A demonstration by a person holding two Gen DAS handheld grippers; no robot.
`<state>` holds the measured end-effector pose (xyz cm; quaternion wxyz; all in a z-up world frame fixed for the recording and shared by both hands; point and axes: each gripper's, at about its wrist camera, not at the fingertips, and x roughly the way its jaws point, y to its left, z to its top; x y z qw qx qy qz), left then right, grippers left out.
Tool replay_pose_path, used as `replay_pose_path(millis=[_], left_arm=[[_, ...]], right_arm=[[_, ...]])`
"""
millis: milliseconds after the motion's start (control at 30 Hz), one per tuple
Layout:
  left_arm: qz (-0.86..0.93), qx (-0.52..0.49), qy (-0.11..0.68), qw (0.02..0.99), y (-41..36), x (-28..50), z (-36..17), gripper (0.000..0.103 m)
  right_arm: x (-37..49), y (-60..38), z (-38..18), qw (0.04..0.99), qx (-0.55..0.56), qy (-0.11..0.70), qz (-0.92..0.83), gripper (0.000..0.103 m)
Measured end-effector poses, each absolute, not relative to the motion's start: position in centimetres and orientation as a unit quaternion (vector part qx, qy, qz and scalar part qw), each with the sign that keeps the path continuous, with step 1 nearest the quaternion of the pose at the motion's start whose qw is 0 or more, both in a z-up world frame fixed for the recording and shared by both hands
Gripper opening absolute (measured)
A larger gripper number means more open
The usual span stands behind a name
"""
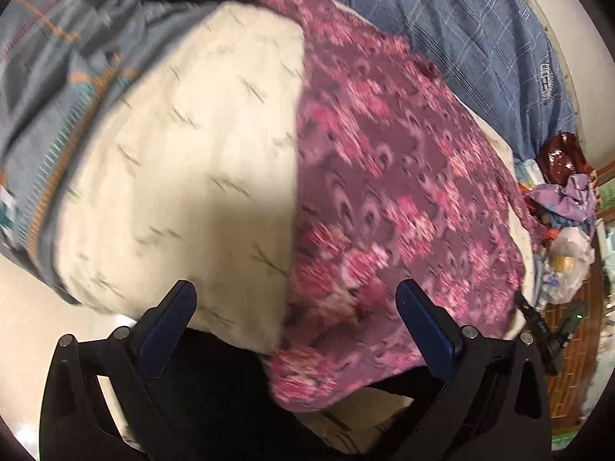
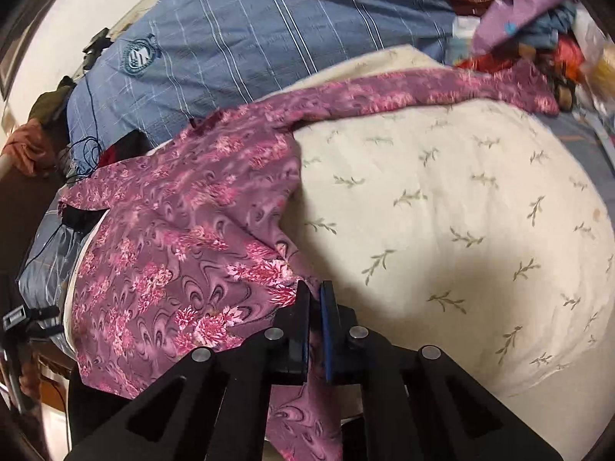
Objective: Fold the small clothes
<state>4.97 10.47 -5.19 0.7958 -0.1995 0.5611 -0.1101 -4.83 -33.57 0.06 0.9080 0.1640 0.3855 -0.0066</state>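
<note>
A purple garment with pink flowers [image 2: 173,230] lies spread over a cream cushion printed with small green sprigs [image 2: 442,211], covering the cushion's one side and trailing a sleeve-like strip along its far edge. The cushion sits on a bed among other cloth: a blue checked cover with a round crest [image 2: 250,38] lies behind it, and a grey-blue cloth with orange stitching [image 1: 57,77] lies along its other side. The right claw [image 2: 315,296] is clamped tight on the garment at the cushion's near edge, a fold of the flowered fabric pinched between its blue pads and hanging down below them. The left claw [image 1: 296,303] stands wide apart and has hold of nothing; it hangs above the near edge of the cushion, with the garment's lower hem between and below its fingers [image 1: 423,322], and I cannot tell whether they touch the fabric. A heap of mixed clothes and plastic bags [image 1: 565,207] sits past the cushion's far corner.
</note>
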Motion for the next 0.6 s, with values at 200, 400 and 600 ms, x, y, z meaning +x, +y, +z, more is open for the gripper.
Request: replay_pose_path(millis=[200, 400, 600], left_arm=[[-0.115, -0.163, 0.558, 0.806, 7.3, 5.0, -5.5, 0.004], [-0.099, -0.200, 0.511, 0.830, 10.4, 3.6, -0.3, 0.006], [-0.059, -0.166, 0.585, 0.792, 11.5, 3.8, -4.4, 0.007]], right_arm=[[-4.5, -33.2, -0.4, 0.904, 0.170, 0.394, 0.001, 0.005], [-6.8, -33.5, 3.9, 0.899, 0.255, 0.347, 0.077, 0.004], [-5.9, -32.9, -0.1, 0.882, 0.228, 0.410, 0.039, 0.003]])
